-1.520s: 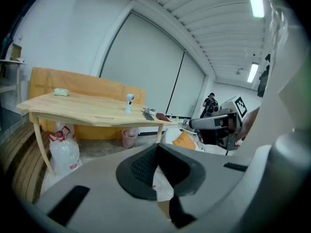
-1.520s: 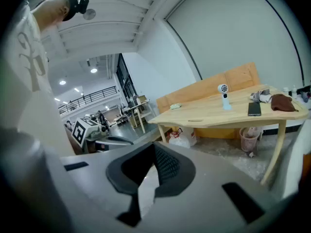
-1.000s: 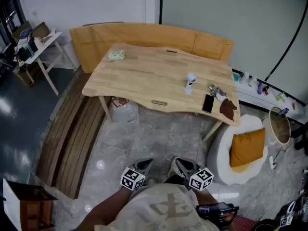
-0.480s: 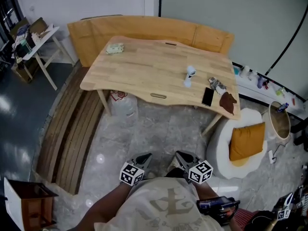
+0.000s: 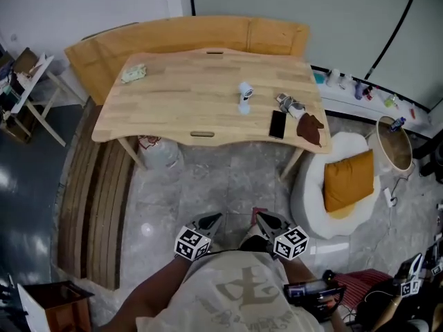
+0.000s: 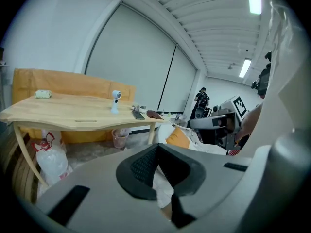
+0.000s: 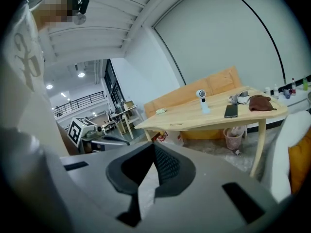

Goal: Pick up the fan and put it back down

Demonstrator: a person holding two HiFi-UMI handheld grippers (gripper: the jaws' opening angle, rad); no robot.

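Observation:
The fan (image 5: 244, 97) is small and white and stands upright on the wooden table (image 5: 173, 109), right of its middle. It also shows far off as the fan (image 6: 115, 101) in the left gripper view and the fan (image 7: 201, 100) in the right gripper view. My left gripper (image 5: 209, 221) and right gripper (image 5: 266, 220) are held close to my body over the floor, well short of the table. Both are shut with nothing between the jaws. The left gripper (image 6: 156, 147) and the right gripper (image 7: 153, 147) point toward the table.
On the table lie a black phone (image 5: 277, 124), a brown cloth (image 5: 309, 126), a small object (image 5: 291, 105) and a pale cloth (image 5: 133, 73). A white pouf with an orange cushion (image 5: 349, 180) stands at the right. A slatted bench (image 5: 90, 185) runs along the left. A plastic bag (image 5: 160, 154) sits under the table.
The table and the things on it have slid left and slightly up in the head view. Both grippers stay shut near my body and have shifted a little rightward over the floor.

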